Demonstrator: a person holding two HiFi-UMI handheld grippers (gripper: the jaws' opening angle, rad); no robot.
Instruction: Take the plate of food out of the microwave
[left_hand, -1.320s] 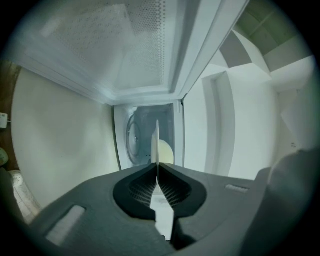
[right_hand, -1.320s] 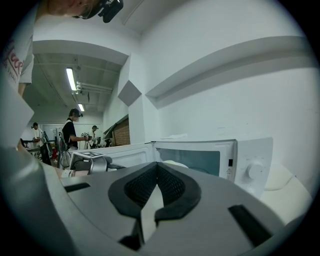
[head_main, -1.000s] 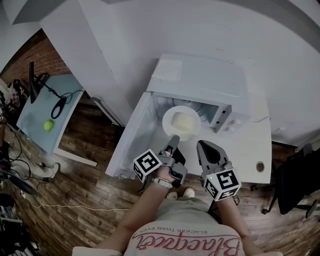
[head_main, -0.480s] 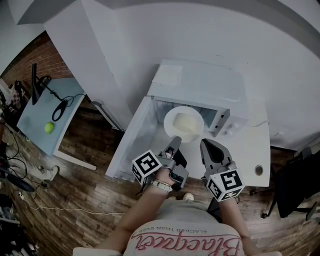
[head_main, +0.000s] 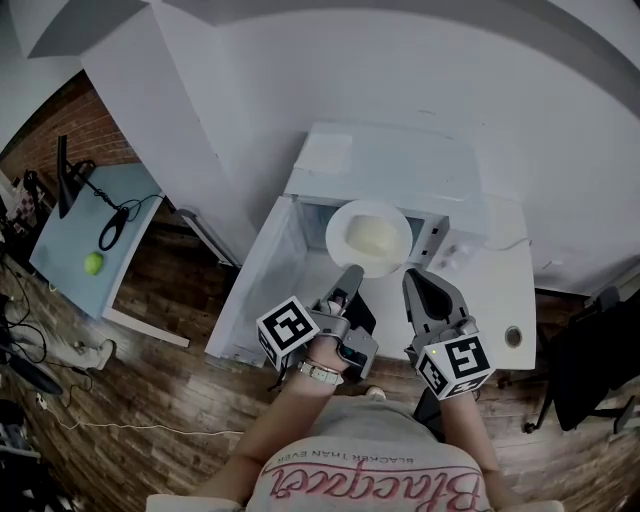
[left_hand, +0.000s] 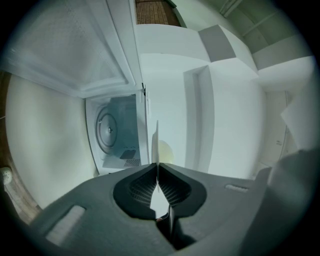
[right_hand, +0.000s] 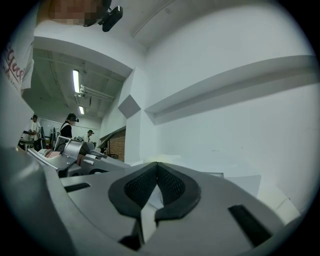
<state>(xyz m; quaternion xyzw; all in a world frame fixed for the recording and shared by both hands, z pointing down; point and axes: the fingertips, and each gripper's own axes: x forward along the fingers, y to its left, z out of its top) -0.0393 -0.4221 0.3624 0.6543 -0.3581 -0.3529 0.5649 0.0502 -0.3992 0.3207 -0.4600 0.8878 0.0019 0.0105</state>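
Observation:
A white plate (head_main: 343, 222) carrying pale yellow food (head_main: 372, 238) hangs in front of the open microwave (head_main: 400, 165). My left gripper (head_main: 350, 272) is shut on the plate's near rim. In the left gripper view the plate (left_hand: 157, 142) shows edge-on as a thin line pinched between the pads, with the food (left_hand: 165, 150) beside it and the microwave's glass turntable (left_hand: 107, 130) bare behind. My right gripper (head_main: 415, 280) floats just right of the plate, shut, with nothing in it; its closed tips (right_hand: 157, 164) point at a white wall.
The microwave door (head_main: 262, 270) stands swung open to the left. The microwave sits on a white desk (head_main: 505, 290) with a round cable hole (head_main: 513, 337). A pale blue table (head_main: 75, 225) with a green ball (head_main: 93, 263) stands far left. People stand far off in the right gripper view.
Both grippers have risen a little. The plate has lifted with the left gripper and come further out of the microwave's opening, towards me.

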